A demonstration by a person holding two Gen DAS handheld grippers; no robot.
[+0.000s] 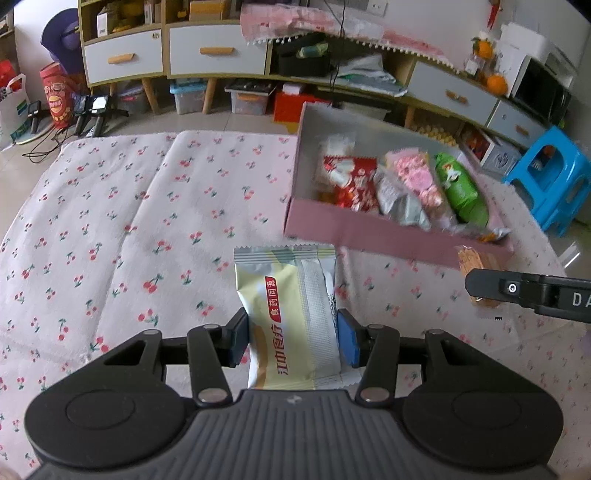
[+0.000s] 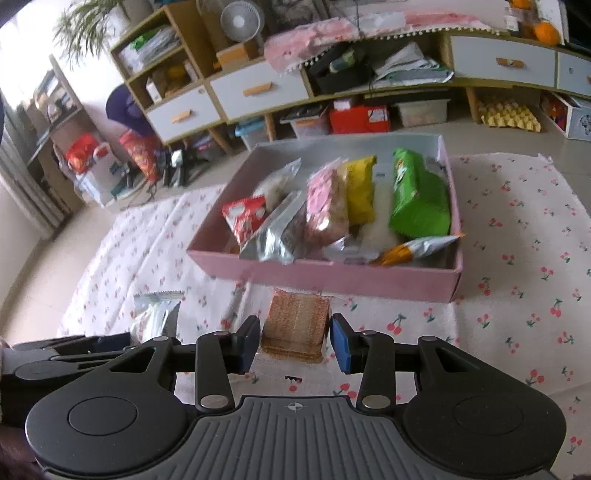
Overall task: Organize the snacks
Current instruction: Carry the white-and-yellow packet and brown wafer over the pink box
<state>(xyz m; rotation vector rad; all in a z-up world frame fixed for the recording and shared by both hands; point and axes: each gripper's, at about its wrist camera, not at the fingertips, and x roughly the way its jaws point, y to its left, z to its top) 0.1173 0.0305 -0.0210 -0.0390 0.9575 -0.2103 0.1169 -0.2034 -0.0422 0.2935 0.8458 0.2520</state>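
Left wrist view: left gripper [image 1: 291, 334] clamped on one yellow-white packet [image 1: 291, 317], both blue pads pressed to its sides, packet lifted over the cloth [image 1: 122, 221]. One pink box [image 1: 369, 232] beyond to the right, holding four packs countable here: red [image 1: 351, 181], silver [image 1: 400, 201], pink [image 1: 417, 177], green [image 1: 460, 188]; further contents too blurred to count. One wafer pack [image 1: 476, 258] near the box's front wall, partly hidden by the right gripper's black arm. Cherry-print cloth spread on a tiled floor; cabinets with white drawers behind; one blue stool [image 1: 550, 177] at right.

Right wrist view: right gripper [image 2: 295, 338] closed on the wafer pack [image 2: 295, 325], pads against its edges, just before the box [image 2: 351, 280]. Inside the box: red [image 2: 245, 218], silver [image 2: 275, 236], pink [image 2: 327, 206], yellow [image 2: 360, 192], green [image 2: 419, 195], plus an orange-white one [image 2: 417, 249] at front. Yellow-white packet [image 2: 157, 314] at left. One fan [image 2: 242, 20] on the cabinets.
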